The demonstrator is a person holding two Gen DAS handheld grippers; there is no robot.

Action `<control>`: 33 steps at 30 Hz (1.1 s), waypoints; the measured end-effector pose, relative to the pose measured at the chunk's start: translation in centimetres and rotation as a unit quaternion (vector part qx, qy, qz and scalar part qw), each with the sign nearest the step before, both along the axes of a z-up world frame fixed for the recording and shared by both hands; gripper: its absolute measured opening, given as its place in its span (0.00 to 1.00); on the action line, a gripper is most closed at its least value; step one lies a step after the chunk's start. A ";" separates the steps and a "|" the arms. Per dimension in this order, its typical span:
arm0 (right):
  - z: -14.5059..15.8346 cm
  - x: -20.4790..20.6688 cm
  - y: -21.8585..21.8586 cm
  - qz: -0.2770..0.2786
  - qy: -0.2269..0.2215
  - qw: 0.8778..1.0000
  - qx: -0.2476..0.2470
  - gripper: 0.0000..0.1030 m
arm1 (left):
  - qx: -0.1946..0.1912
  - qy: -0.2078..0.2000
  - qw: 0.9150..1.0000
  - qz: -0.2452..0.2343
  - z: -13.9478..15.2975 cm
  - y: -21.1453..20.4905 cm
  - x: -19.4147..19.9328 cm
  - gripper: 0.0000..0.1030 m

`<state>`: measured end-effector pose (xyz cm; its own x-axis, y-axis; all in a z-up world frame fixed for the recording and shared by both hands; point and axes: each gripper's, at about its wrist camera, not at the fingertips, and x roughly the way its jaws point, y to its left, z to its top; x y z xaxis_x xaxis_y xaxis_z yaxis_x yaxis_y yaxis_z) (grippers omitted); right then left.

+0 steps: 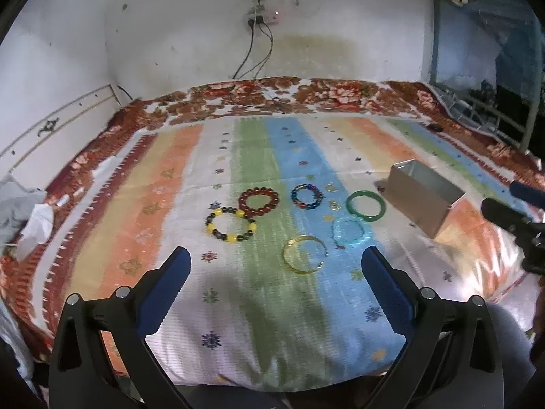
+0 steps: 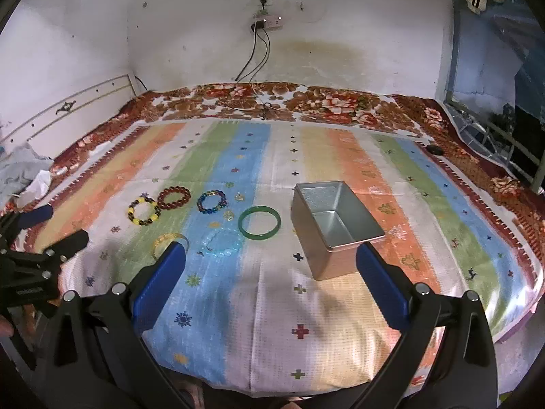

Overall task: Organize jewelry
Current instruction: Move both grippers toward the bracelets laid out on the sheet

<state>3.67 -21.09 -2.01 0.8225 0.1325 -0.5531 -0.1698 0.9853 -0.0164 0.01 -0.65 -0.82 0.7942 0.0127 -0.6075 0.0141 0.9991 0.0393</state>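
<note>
Covering the bed is a striped cloth [image 2: 327, 156] over a floral blanket [image 2: 327, 102], set against a stained white wall [image 2: 340, 17] with a power strip [image 2: 269, 22]. Six bracelets lie grouped on the cloth, among them a green bangle [image 2: 259, 222]; an empty metal tin [image 2: 335, 225] sits just right of it. Both the left gripper [image 1: 275, 260] and right gripper [image 2: 270, 255] hover above, jaws wide apart, holding nothing.
</note>
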 end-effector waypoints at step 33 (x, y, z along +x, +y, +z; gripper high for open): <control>-0.2 -0.2 0.8 0.030 0.010 0.999 0.007 0.96 | -0.005 0.003 1.000 0.013 0.6 0.0 -0.3 0.95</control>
<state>3.50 -20.30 -2.24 0.8019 0.1899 -0.5665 -0.2293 0.9734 0.0018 -0.33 -0.68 -0.17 0.7901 0.0259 -0.6124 -0.0108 0.9995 0.0284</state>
